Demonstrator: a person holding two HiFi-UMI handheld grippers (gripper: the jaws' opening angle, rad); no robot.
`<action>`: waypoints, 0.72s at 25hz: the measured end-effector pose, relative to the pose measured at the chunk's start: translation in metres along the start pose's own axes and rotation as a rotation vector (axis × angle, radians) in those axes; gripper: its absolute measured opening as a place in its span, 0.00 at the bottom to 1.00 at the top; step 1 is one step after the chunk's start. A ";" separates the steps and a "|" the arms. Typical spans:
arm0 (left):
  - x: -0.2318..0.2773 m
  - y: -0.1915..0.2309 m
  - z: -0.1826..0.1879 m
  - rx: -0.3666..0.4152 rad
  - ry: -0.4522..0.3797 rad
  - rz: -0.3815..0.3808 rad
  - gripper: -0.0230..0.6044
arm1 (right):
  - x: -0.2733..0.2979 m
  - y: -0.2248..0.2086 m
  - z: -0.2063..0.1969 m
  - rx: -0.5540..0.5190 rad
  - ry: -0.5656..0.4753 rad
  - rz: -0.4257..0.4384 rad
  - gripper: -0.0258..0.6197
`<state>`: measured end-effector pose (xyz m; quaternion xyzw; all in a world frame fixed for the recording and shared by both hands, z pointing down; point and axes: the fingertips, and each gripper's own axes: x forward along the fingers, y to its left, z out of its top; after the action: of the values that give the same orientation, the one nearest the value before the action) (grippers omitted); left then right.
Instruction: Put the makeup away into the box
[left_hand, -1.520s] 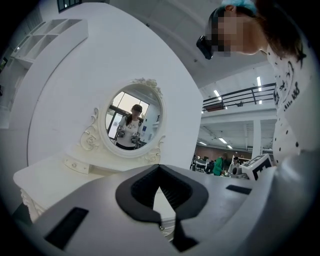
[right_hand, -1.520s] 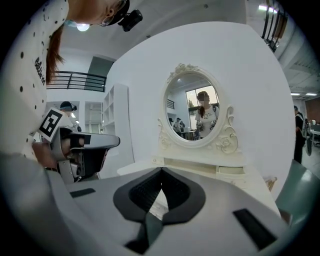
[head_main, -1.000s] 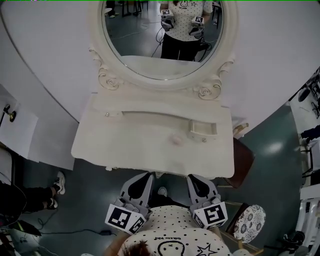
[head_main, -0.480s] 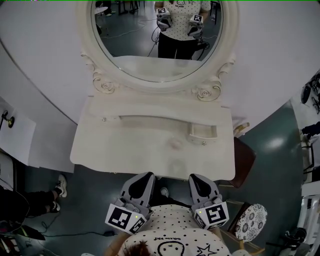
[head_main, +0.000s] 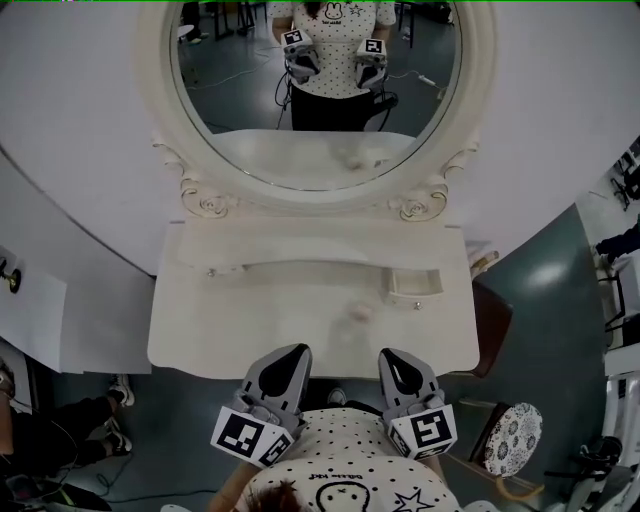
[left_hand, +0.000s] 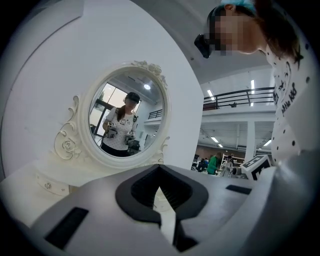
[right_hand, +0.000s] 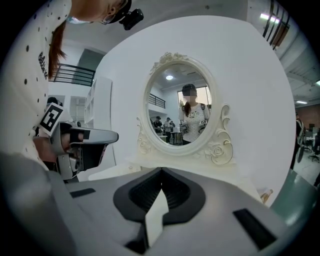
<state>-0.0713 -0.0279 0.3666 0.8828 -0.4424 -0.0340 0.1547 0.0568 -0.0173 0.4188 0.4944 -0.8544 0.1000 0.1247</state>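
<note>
A white vanity table (head_main: 230, 330) with an oval mirror (head_main: 320, 90) stands in front of me. On its top lies a small pale pink makeup item (head_main: 360, 313). Just behind and to the right of it is a small open white box (head_main: 415, 283), like a drawer. My left gripper (head_main: 290, 352) and right gripper (head_main: 392, 355) hover side by side at the table's front edge, both shut and holding nothing. The left gripper (left_hand: 160, 170) and the right gripper (right_hand: 161, 172) each face the mirror in their own views.
A dark red chair (head_main: 492, 320) stands to the right of the table, with a round patterned stool (head_main: 512, 438) nearer me. A person's feet (head_main: 115, 435) are on the floor at the left. The mirror reflects me and both grippers.
The vanity has come closer and lower in the head view, and the gripper tips now overlap its front edge. Both grippers remain shut. The feet at the left have shifted down.
</note>
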 end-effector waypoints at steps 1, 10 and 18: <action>0.003 0.006 0.003 -0.002 0.005 -0.009 0.03 | 0.004 0.000 0.004 -0.004 -0.002 -0.015 0.05; 0.019 0.039 0.003 -0.011 0.063 -0.098 0.03 | 0.030 0.004 0.005 0.045 0.023 -0.118 0.05; 0.018 0.057 -0.002 -0.032 0.087 -0.108 0.03 | 0.042 0.012 0.001 0.062 0.041 -0.140 0.05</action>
<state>-0.1038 -0.0730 0.3874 0.9034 -0.3864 -0.0109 0.1859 0.0264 -0.0462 0.4305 0.5542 -0.8116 0.1277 0.1337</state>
